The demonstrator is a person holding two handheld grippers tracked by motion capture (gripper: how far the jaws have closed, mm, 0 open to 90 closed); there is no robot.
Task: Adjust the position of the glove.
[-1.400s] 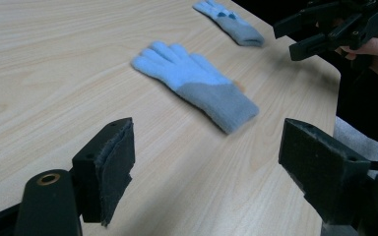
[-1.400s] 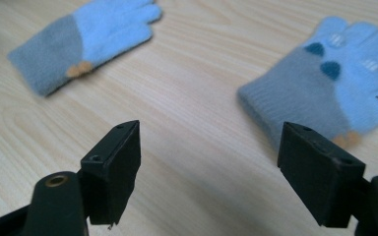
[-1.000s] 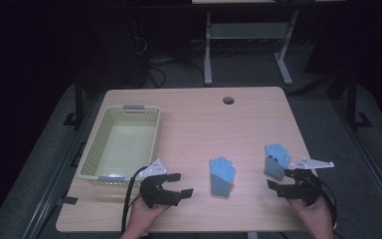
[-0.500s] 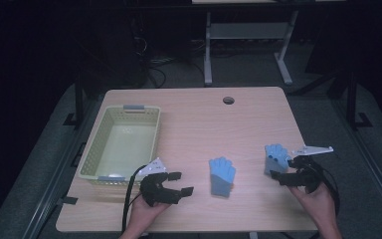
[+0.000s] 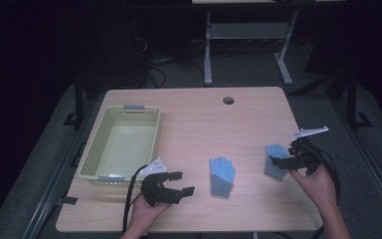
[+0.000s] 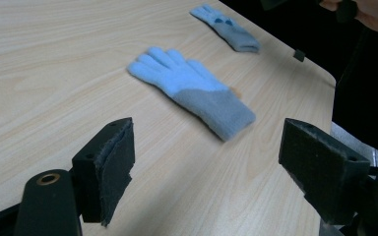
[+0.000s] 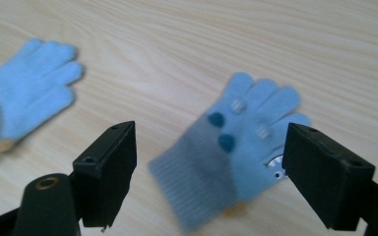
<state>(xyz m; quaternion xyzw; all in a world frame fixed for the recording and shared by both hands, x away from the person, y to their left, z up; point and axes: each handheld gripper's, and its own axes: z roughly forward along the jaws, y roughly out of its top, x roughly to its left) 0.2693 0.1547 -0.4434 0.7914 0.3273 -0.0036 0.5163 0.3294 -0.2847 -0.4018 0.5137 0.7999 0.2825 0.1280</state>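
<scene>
- Patterned glove [image 7: 241, 147]: flat on table [image 5: 189, 119], lower right of the high view; long axis diagonal, cuff toward camera.
- Right gripper [image 7: 209, 167]: jaws wide open, straddling it; nearer hand.
- Left gripper [image 5: 176, 182]: open, idle, facing plain glove [image 5: 222, 176].
</scene>
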